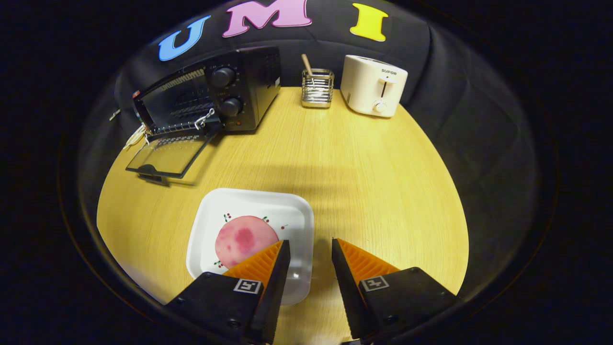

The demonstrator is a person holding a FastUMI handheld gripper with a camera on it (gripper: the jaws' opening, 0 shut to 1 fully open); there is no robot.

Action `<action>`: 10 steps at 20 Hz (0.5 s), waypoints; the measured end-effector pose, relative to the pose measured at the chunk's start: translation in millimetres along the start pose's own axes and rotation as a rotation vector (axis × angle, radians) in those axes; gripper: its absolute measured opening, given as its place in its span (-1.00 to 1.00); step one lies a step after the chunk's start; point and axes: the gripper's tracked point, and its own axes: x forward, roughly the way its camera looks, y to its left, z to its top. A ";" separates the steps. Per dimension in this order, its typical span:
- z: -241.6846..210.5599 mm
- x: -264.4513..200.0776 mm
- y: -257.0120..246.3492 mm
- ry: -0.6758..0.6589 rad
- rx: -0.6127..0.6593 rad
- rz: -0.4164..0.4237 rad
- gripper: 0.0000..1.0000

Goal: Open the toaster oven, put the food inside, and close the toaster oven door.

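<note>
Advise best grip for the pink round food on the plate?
Pinch the flat pink round food across its edge, coming down from above: it lies flat in the white square plate, whose raised rim blocks a side approach. Claw is open.

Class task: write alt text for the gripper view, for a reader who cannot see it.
An open gripper hovers over a wooden table, one finger above a white square plate holding a round pink food piece. Beyond, a black toaster oven stands with its glass door folded down, beside a utensil holder and a white toaster.
</note>
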 end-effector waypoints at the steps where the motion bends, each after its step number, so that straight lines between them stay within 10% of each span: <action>1: -3.8 4.3 3.3 0.030 0.005 0.019 0.21; 10: -14.1 4.5 3.2 0.282 0.153 0.085 -0.13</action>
